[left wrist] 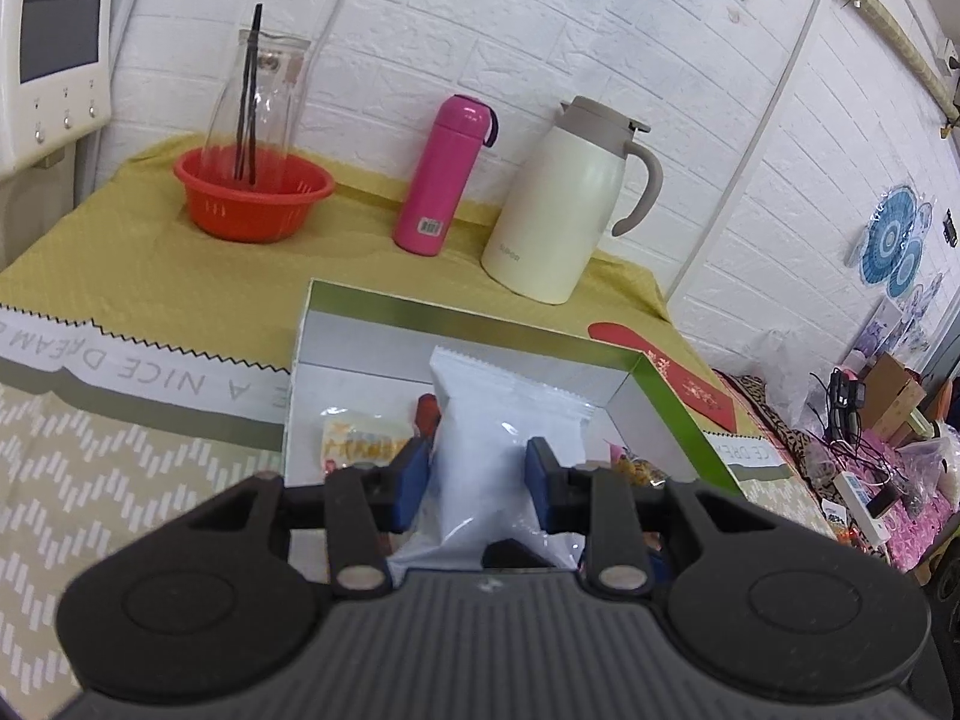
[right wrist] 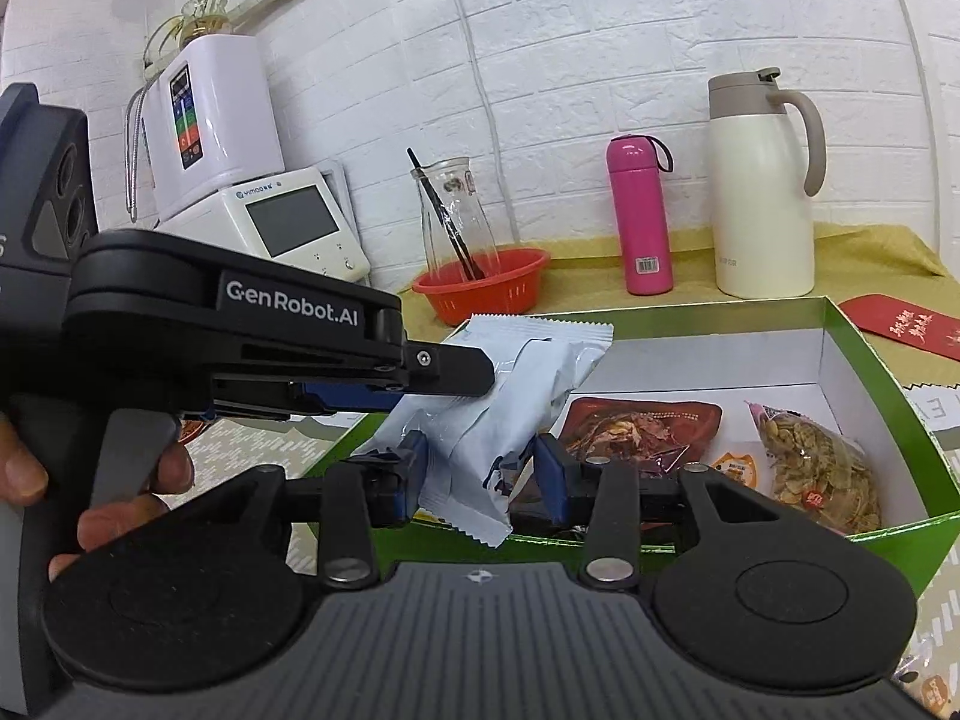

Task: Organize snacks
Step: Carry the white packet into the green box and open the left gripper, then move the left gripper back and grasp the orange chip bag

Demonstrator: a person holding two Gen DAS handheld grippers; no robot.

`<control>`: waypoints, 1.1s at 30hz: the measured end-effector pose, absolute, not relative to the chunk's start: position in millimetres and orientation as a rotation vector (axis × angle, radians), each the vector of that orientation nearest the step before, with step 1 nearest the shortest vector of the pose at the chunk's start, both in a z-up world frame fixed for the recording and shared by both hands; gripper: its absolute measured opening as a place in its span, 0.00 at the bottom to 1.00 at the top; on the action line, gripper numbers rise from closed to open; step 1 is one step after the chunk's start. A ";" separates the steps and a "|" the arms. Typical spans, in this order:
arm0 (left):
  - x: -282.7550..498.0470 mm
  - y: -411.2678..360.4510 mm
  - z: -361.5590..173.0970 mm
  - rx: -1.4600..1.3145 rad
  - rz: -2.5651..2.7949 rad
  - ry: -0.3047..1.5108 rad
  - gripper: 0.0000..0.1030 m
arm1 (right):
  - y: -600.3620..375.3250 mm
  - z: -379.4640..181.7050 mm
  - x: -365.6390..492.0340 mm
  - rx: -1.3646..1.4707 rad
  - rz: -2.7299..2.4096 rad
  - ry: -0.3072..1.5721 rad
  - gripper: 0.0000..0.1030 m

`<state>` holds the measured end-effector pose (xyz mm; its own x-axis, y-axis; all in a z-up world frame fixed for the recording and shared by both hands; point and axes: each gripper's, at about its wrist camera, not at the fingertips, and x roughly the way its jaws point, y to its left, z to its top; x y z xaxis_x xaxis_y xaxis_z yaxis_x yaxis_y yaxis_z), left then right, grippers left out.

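With the white snack packet (left wrist: 480,450) pinched in the left hand-held gripper (left wrist: 477,474) and seemingly also between the right hand-held gripper's (right wrist: 480,474) pads, carry it just ahead over the green box (right wrist: 870,546), letting go low among the snacks.

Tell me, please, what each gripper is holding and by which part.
The left gripper clamps a white packet across its lower half. The right gripper clamps another packet across its middle.
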<state>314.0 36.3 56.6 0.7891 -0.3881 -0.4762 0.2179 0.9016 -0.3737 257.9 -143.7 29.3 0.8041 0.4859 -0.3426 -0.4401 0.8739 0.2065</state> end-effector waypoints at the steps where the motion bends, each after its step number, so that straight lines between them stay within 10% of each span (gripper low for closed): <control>1: 313.7 36.6 55.2 -0.312 -0.332 0.573 0.44 | -143.2 28.2 257.7 0.103 0.497 0.392 0.76; 2: 311.8 37.6 54.7 -0.321 -0.331 0.566 0.66 | -142.3 27.5 256.5 0.082 0.487 0.387 0.81; 4: 307.6 40.1 54.7 -0.350 -0.331 0.546 0.66 | -141.1 26.1 253.5 0.049 0.463 0.376 1.00; 15: 291.3 35.9 58.6 -0.277 -0.223 0.538 0.92 | -145.6 26.4 248.1 0.025 0.382 0.409 1.00; 33: 191.4 28.7 84.9 -0.166 -0.154 0.504 0.92 | -176.8 48.8 154.1 0.078 0.368 0.369 1.00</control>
